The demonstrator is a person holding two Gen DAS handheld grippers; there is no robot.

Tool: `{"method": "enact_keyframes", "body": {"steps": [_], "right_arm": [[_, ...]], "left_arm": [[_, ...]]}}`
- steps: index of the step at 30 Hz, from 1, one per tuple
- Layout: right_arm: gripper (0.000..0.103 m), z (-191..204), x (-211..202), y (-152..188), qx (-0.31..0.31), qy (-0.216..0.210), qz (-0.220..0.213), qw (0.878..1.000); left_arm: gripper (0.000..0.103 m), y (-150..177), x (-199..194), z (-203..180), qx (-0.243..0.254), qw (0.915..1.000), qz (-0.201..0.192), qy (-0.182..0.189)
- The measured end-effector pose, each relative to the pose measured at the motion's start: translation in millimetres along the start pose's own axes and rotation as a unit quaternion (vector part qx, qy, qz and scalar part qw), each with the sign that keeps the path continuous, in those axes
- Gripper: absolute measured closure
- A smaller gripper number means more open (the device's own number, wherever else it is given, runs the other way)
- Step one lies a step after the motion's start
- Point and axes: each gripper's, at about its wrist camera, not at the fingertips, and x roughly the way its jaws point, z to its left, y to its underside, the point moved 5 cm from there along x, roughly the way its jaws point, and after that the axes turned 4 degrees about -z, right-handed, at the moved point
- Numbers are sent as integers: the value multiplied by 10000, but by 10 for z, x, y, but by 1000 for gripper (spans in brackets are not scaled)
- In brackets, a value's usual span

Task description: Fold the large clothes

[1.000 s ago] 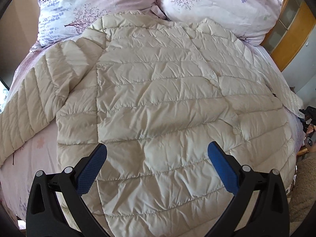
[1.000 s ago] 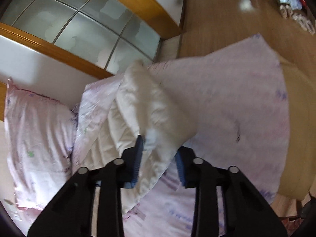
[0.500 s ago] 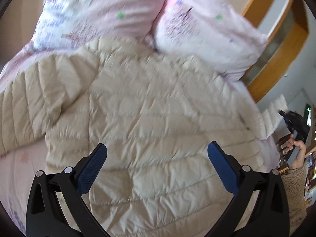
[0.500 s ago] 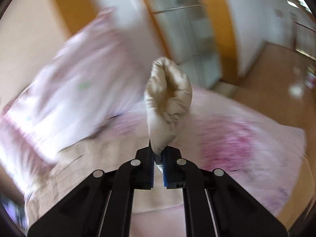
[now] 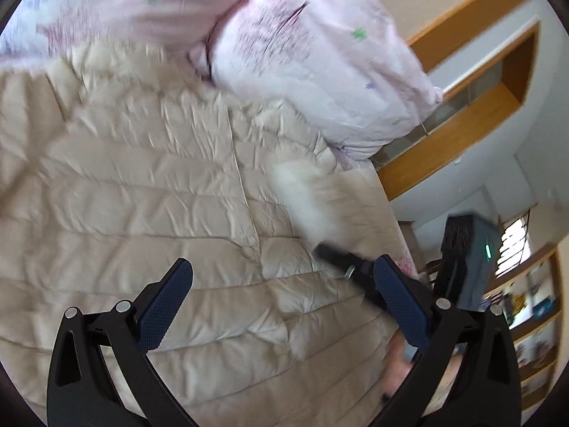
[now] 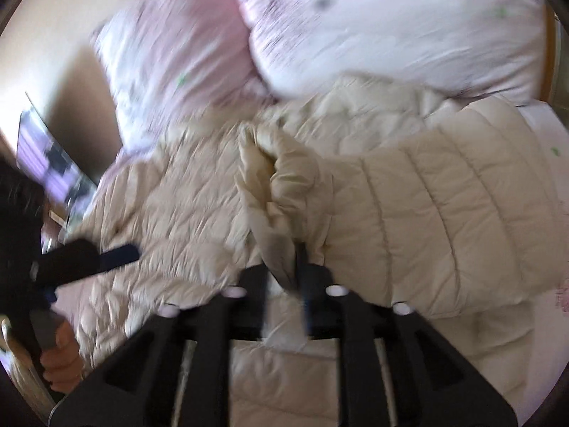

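A cream quilted down jacket (image 5: pixel 149 192) lies spread on the bed, collar toward the pillows. My left gripper (image 5: pixel 281 302) is open and empty, hovering above the jacket's lower body. My right gripper (image 6: pixel 290 267) is shut on the cuff of the jacket's right sleeve (image 6: pixel 437 220) and holds it lifted over the jacket body (image 6: pixel 170 199). The bunched cuff (image 6: pixel 274 178) sticks up past the fingers. The right gripper also shows in the left wrist view (image 5: pixel 341 259), with the blurred sleeve (image 5: pixel 320 203) above it. The left gripper shows at the left of the right wrist view (image 6: pixel 106 256).
Two pink floral pillows (image 5: pixel 313 64) lie at the head of the bed, also in the right wrist view (image 6: pixel 391 28). A wooden-framed wall panel (image 5: pixel 462 114) stands at the right. Shelves (image 5: pixel 533 320) stand further right. Pink sheet (image 6: pixel 554 291) shows beside the jacket.
My right gripper has carried the sleeve cuff up and across from the bed's right side over the jacket body. My left gripper stayed open and swung its view to the right.
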Motion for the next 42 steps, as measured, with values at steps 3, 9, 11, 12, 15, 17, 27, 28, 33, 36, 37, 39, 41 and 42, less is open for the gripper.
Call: {"method": "enact_keyframes", "body": {"steps": [3, 9, 11, 12, 15, 17, 27, 28, 33, 36, 37, 39, 41, 42], "right_arm": [[28, 78, -150, 94, -30, -116, -127, 9998], [24, -492, -517, 229, 1722, -759, 61, 9821], [24, -744, -494, 311, 2424, -919, 205, 9656], [24, -875, -475, 327, 2674, -890, 208, 9593], [24, -1146, -445, 351, 3199, -794, 58, 9441], [26, -1291, -435, 354, 3532, -851, -91, 9316], [40, -1647, -430, 185, 3934, -542, -843, 9139], [42, -1653, -410, 176, 3918, -476, -870, 9147], [86, -1590, -303, 88, 3364, 219, -1017, 9359], [93, -1435, -253, 35, 2691, 735, -1000, 9551], [93, -1415, -229, 41, 2600, 852, -926, 9574], [88, -1371, -146, 88, 2374, 1089, -614, 9633], [77, -1308, -120, 114, 2116, 1347, -316, 9675], [62, -1257, -136, 118, 1962, 1436, -222, 9697]], "left_arm": [[7, 40, 237, 56, -362, 9989, 281, 65], [22, 131, 531, 50, -728, 9950, 673, 123], [34, 143, 592, 15, -775, 9939, 765, 194], [37, 149, 633, -6, -802, 9933, 803, 204], [59, 127, 750, -40, -855, 9925, 872, 108], [92, 99, 833, -31, -868, 9921, 903, 66], [98, -408, 189, 220, -590, 9968, -310, -441], [98, -453, 87, 294, -577, 9957, -448, -575], [98, -488, -27, 570, -629, 9917, -548, -973], [98, -445, 5, 744, -614, 9891, -445, -1258], [98, -406, 31, 797, -669, 9884, -359, -1313], [98, -350, 92, 864, -754, 9870, -220, -1401], [97, -304, 117, 894, -800, 9867, -129, -1406], [96, -287, 109, 903, -813, 9865, -116, -1420]]}}
